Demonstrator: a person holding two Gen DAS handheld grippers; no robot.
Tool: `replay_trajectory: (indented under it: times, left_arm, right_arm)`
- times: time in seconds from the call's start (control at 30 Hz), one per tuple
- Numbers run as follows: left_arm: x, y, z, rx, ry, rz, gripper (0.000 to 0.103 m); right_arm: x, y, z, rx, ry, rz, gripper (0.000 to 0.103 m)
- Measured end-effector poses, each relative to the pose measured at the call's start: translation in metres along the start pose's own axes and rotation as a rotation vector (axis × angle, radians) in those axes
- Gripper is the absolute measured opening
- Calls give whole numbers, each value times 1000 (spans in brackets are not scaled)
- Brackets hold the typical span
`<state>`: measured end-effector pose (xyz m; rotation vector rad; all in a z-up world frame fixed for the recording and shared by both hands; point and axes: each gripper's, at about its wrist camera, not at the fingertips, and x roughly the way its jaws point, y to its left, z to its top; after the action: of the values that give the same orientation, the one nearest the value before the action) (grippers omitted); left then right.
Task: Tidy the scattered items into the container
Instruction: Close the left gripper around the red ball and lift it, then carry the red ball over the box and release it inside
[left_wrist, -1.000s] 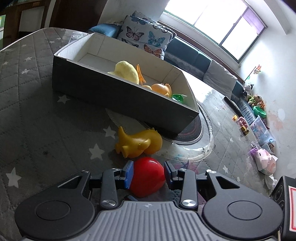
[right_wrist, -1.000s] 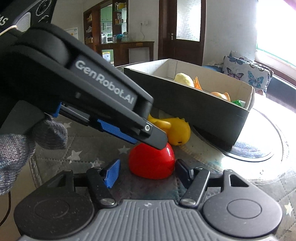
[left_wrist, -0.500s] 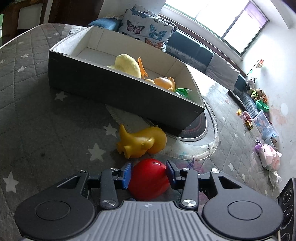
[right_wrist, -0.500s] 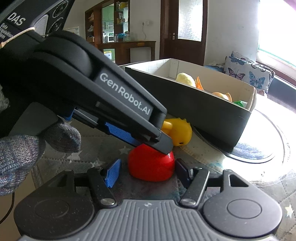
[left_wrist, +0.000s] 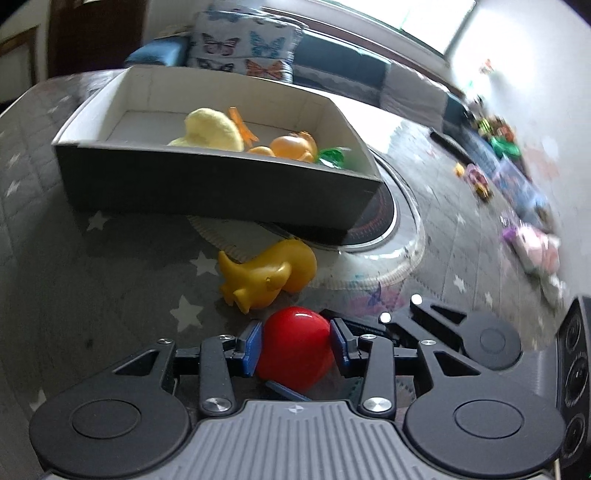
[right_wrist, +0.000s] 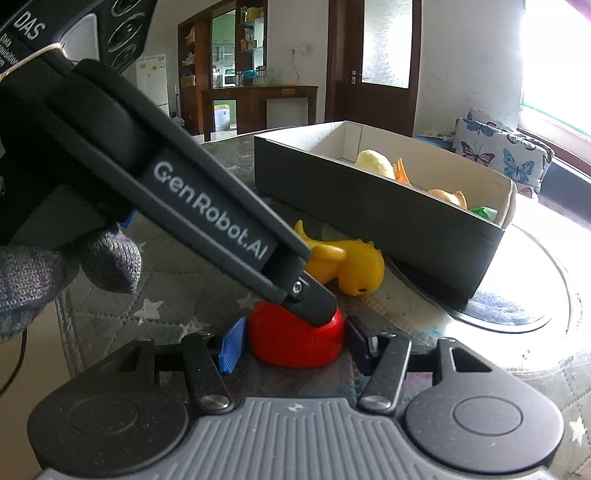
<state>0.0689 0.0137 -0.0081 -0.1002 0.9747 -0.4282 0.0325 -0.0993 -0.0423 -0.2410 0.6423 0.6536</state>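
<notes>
Two tools on one red toy (left_wrist: 291, 354). It sits on the counter (left_wrist: 110, 277), at 6 o'clock in both wrist views, outside the box (left_wrist: 207, 184).

Left tool (left_wrist: 297, 345): jaws have just been closing, toy between them, and both blue pads press its sides, so it is clamped on the toy. A gloved hand (right_wrist: 55, 266) holds this tool at 9 o'clock in the right view, with its tip on top of the toy.

Right tool (right_wrist: 293, 341): jaws have just been closing too, with the pads against the toy at 9 and 3 o'clock, gripping it.

Yellow toy (left_wrist: 266, 269) lies on its side at 12 o'clock from the red toy, just beside it. I cannot tell if they touch.

The box is further out at 12 o'clock, near the yellow toy. Inside it are a yellow plush (left_wrist: 210, 129), an orange toy (left_wrist: 293, 146) at 3 o'clock of the plush, and a green bit (left_wrist: 332, 155) in the 3 o'clock corner.
</notes>
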Motion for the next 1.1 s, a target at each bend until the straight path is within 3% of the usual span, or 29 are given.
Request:
replay_trajectory:
  times: [0.1,0.33,0.63,0.83,1.1]
  left_arm:
    - [2,-5,2,87,29,3,46]
    - [12,-10,4,168,78,5,52]
    - [8,-12,3,164,65,13,52]
    - [-11,-26,15,203,2,15,52]
    - [-18,-43,64,271,-101,27,52]
  right_arm:
    - [1,-2,1,-6,3,4,58]
    - [2,-1,0,-6,2,6,58]
    - [0,2,0,-11,-8,8,58]
    - [-16,0,11,-61,-58,-30,58]
    - [-22,-21,44,-127,-147,-128,58]
